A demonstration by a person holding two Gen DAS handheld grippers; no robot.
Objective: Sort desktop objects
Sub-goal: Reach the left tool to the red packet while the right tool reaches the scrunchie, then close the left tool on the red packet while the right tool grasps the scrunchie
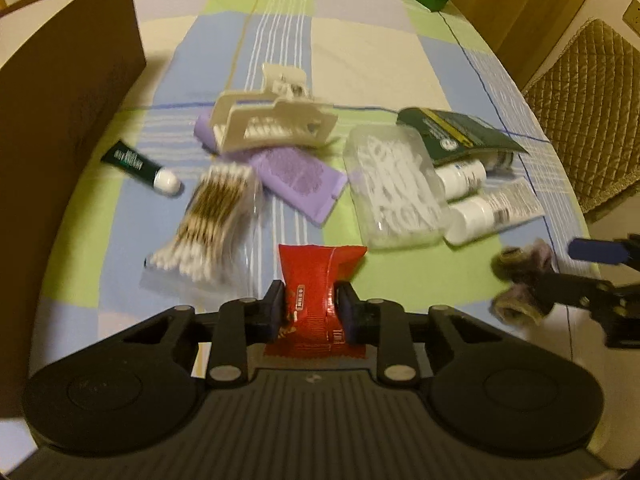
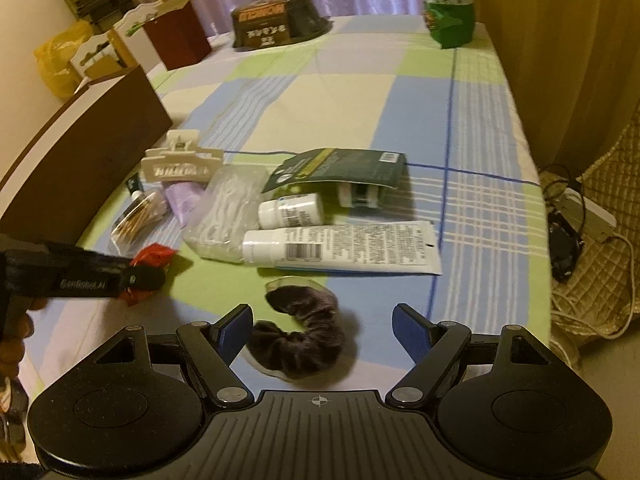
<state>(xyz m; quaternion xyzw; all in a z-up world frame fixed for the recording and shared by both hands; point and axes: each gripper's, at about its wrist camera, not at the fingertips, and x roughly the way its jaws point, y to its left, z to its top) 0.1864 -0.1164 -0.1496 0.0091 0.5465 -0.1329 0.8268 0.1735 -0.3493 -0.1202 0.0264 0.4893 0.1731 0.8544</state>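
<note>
My left gripper (image 1: 310, 304) is shut on a red snack packet (image 1: 320, 276), held just above the checked tablecloth (image 1: 360, 60); the same packet (image 2: 154, 256) shows at the left of the right wrist view. My right gripper (image 2: 322, 328) is open, its blue pads either side of a dark furry scrunchie (image 2: 308, 336) lying on the cloth. Beyond lie a cream hair claw (image 1: 272, 120), a purple packet (image 1: 300, 176), a bag of cotton swabs (image 1: 212, 216), a dark green tube (image 1: 140, 166), a clear box of floss picks (image 1: 394, 184), a white bottle (image 2: 292, 210) and a white tube (image 2: 344, 246).
A brown box (image 1: 60, 120) stands along the table's left side. A dark green pouch (image 2: 340, 168) lies over another bottle. At the far end stand a dark bowl (image 2: 280, 24) and a green bag (image 2: 450, 20). A quilted chair (image 1: 592, 112) is at the right.
</note>
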